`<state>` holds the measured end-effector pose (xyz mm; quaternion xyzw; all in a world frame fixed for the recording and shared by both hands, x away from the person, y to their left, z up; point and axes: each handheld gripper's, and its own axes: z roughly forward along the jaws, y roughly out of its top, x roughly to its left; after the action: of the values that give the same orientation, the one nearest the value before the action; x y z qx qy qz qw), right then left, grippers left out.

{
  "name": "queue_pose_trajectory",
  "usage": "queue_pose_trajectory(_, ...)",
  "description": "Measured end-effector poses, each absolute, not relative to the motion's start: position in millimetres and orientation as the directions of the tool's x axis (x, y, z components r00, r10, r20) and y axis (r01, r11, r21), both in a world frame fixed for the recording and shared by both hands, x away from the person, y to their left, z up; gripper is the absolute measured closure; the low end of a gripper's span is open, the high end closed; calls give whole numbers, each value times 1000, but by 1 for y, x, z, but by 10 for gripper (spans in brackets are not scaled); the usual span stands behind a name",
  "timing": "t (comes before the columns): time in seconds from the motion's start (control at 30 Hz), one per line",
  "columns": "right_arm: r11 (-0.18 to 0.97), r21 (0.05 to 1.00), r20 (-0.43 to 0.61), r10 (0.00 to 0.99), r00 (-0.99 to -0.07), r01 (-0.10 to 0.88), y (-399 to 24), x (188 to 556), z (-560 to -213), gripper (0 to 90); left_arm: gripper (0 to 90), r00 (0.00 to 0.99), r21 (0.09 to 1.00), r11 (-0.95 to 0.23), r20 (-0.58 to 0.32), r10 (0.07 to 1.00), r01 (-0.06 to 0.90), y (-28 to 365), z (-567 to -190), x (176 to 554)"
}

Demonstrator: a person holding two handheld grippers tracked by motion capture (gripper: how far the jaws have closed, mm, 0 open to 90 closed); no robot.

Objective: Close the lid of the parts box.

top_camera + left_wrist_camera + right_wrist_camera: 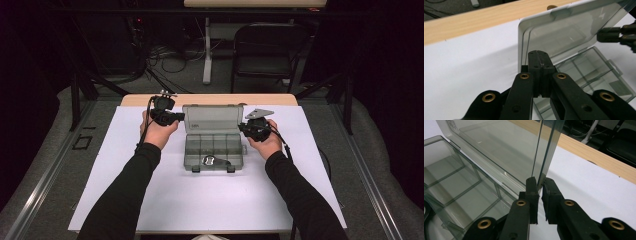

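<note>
A clear smoky plastic compartment box [212, 147] lies open in the middle of the white sheet, its lid [212, 119] standing up at the back. A small metal part [212, 161] rests in a front compartment. My right gripper [243, 127] is shut on the lid's right edge; in the right gripper view its jaws [539, 182] pinch the thin lid [499, 145] above the tray [454, 182]. My left gripper [175, 116] hovers by the lid's left side. In the left gripper view its jaws [539, 53] are pressed together with nothing between them, in front of the lid [574, 30].
A white sheet [200, 200] covers the wooden table [210, 99], whose far edge runs just behind the box. Beyond it stand a dark folding chair [265, 50] and a white table leg [207, 55] among floor cables.
</note>
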<state>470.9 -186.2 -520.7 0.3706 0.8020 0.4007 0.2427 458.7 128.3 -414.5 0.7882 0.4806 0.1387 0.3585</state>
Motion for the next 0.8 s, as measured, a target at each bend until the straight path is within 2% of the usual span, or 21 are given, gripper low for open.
queue_pose_trajectory(0.33, 396, 823, -85, 794, -602, 407, -186, 471, -521, 837, 900, 500, 709, -298, -89, 861, 639, 112, -380, 473)
queue_pose_trajectory(0.8, 392, 825, -82, 795, -601, 407, -186, 471, -521, 837, 900, 495, 692, -317, -68, 866, 649, 91, -385, 492)
